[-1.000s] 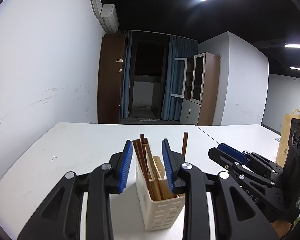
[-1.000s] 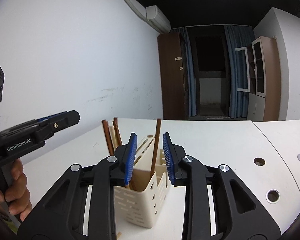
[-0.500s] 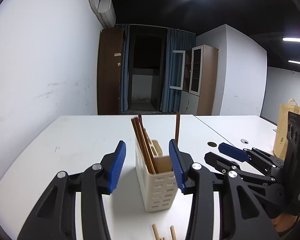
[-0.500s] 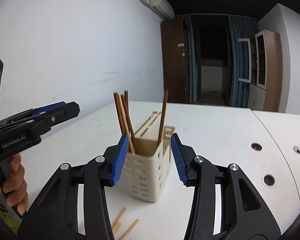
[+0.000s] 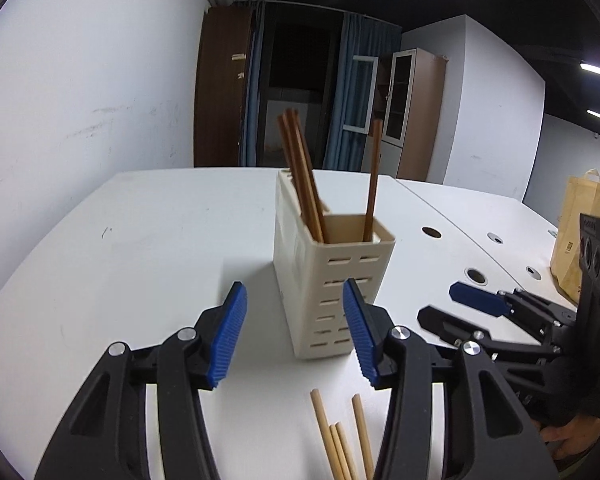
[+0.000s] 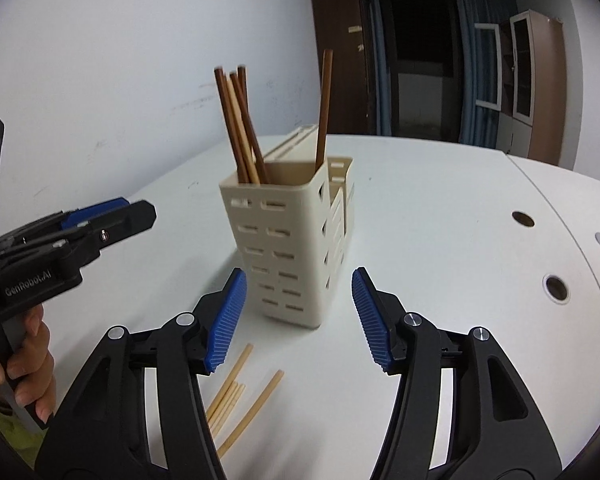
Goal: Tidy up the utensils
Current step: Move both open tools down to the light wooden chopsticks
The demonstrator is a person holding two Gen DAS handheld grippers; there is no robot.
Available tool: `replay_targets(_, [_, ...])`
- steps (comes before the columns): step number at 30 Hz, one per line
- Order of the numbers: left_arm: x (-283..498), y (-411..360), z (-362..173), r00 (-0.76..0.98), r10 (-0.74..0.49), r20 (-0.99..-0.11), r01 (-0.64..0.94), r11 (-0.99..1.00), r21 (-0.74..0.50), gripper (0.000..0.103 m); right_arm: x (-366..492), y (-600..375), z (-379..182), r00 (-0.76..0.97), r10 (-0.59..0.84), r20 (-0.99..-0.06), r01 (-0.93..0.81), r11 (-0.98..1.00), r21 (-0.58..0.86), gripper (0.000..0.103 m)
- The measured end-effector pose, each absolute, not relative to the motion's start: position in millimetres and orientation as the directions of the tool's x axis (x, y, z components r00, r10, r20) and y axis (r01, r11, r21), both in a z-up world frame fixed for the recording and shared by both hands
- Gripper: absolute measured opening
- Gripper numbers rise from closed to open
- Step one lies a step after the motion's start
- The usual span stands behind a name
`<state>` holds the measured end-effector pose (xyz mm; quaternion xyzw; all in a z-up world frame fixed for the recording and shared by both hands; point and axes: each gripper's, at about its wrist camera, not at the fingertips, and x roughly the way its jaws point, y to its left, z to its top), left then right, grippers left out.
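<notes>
A cream slotted utensil holder (image 5: 332,280) stands upright on the white table (image 5: 140,248); it also shows in the right wrist view (image 6: 288,240). Several dark brown chopsticks (image 5: 302,176) stand in it, also seen in the right wrist view (image 6: 240,128). Several light wooden chopsticks (image 5: 340,436) lie loose on the table in front of the holder, also in the right wrist view (image 6: 240,396). My left gripper (image 5: 296,336) is open and empty, just short of the holder. My right gripper (image 6: 298,320) is open and empty, close to the holder's near side.
The table has round cable holes (image 6: 556,286) on the right. A brown paper bag (image 5: 580,232) stands at the far right. A white wall (image 5: 80,80) runs along the table's left side. Cabinets and a dark doorway are far behind.
Both grippers have opened wider and pulled back from the holder. The views have tipped down, so the loose light chopsticks on the table now show.
</notes>
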<state>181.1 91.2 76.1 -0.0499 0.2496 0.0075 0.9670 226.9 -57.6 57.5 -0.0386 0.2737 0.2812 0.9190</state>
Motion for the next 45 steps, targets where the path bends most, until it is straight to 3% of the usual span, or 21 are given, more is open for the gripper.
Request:
replay_targets(25, [196, 94, 31, 0.783, -0.011, -0.622, -0.048, 0.996, -0.078, 0.049, 229, -28, -29, 0.54, 0.395, -0.743, -0.53, 0.845, 0.064, 0.052])
replay_targets(39, [207, 93, 17, 0.737, -0.016, -0.676, -0.048, 0.996, -0.075, 0.049, 232, -20, -49, 0.497, 0.359, -0.79, -0.535, 0.844, 0.046, 0.041])
replay_targets(45, [217, 90, 2, 0.689, -0.029, -0.724, -0.034, 0.997, -0.073, 0.049, 226, -22, -48, 0.492, 0.355, -0.795, -0.539, 0.842, 0.042, 0.028])
